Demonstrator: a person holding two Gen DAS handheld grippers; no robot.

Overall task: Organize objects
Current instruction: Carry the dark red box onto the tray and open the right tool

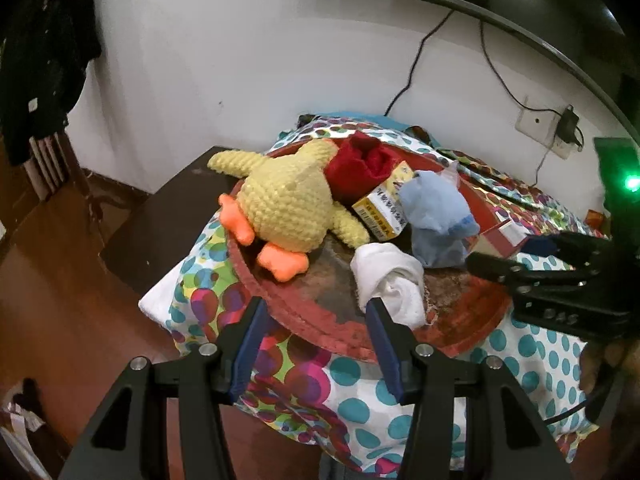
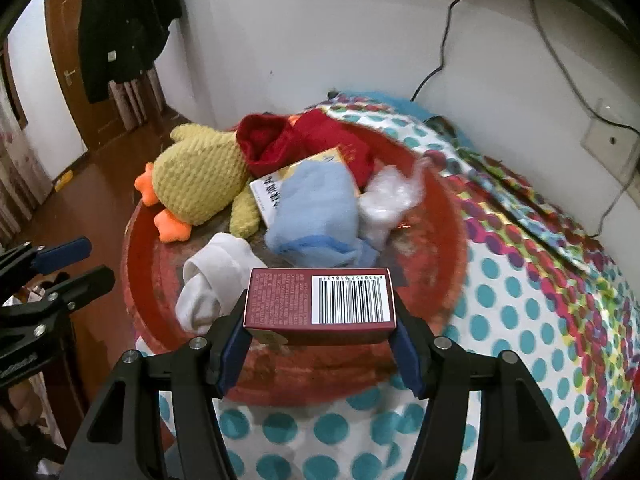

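The far half of the red tray (image 2: pixel 432 216) was crowded by the yellow plush duck (image 2: pixel 196 184), red cloth (image 2: pixel 304 140), blue cloth (image 2: pixel 316 212) and white sock (image 2: pixel 212 280), while its bare near rim and the dotted bedspread (image 2: pixel 520 312) to the right lay open.
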